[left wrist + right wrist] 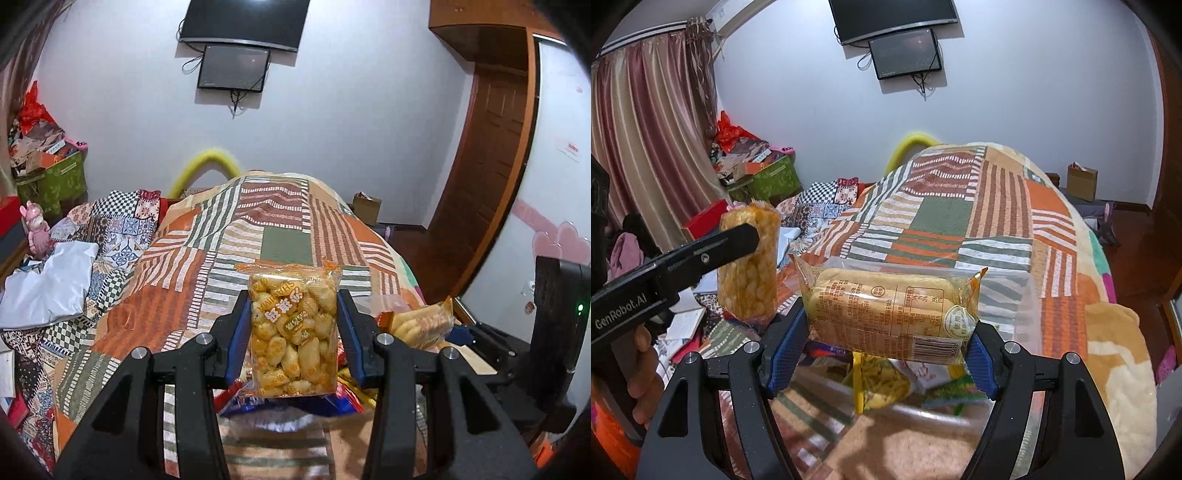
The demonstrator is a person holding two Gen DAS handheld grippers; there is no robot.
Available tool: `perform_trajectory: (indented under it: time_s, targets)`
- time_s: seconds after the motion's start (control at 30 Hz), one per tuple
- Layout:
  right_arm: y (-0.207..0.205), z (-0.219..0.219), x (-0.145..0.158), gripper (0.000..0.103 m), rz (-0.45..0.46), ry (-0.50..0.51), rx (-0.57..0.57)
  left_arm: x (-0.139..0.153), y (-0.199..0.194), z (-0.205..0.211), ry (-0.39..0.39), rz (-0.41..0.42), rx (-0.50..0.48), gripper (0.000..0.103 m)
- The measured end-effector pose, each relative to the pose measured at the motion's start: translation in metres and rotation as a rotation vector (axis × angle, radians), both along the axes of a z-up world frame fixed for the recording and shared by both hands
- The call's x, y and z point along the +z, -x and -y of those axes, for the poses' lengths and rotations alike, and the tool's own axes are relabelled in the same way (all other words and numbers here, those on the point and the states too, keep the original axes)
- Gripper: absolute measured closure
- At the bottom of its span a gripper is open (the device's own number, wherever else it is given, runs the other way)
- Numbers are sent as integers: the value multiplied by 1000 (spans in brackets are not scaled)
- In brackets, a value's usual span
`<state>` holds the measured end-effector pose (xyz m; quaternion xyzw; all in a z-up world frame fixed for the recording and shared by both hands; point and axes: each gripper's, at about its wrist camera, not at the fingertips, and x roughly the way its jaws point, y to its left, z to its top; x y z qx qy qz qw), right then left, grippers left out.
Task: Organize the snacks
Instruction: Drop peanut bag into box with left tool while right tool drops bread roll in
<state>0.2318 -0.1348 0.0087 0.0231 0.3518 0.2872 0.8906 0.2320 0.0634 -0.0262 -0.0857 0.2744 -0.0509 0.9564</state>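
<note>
My left gripper (293,325) is shut on a clear bag of yellow puffed snacks (293,332) and holds it upright above the bed. The same bag (748,266) shows at the left of the right wrist view, pinched by the left gripper's fingers (738,240). My right gripper (882,350) is shut on a clear packet of long golden biscuits (890,306), held level above a pile of snack packets (882,384). That biscuit packet also shows in the left wrist view (417,325). More packets (343,391) lie under the left gripper.
A patchwork bedspread (236,251) covers the bed. A clear plastic box (1015,295) sits on it behind the biscuits. A white bag (48,284), a pink figurine (37,229) and a green box (55,181) crowd the left. A wooden door (491,155) stands right.
</note>
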Motion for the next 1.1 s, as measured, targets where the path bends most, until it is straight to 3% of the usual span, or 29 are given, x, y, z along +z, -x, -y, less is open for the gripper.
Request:
perform_trajectory:
  time_s: [0.4,0.57,0.9,1.1]
  targets:
    - [-16,-17,-21,28,2,91,8,-25,-47,22,-77,-101,-50,59]
    - [-16,-15,-24,22,-1,134,8,-36,-52,20,-41,-144,-63,58]
    - [-13,0,-17,16,-24,104,-17,-24,-32,17,-43,-106,-60,48]
    - [-7,6,-8,3,-2,106,-39,-13,-15,14,-51,-70,-54,43]
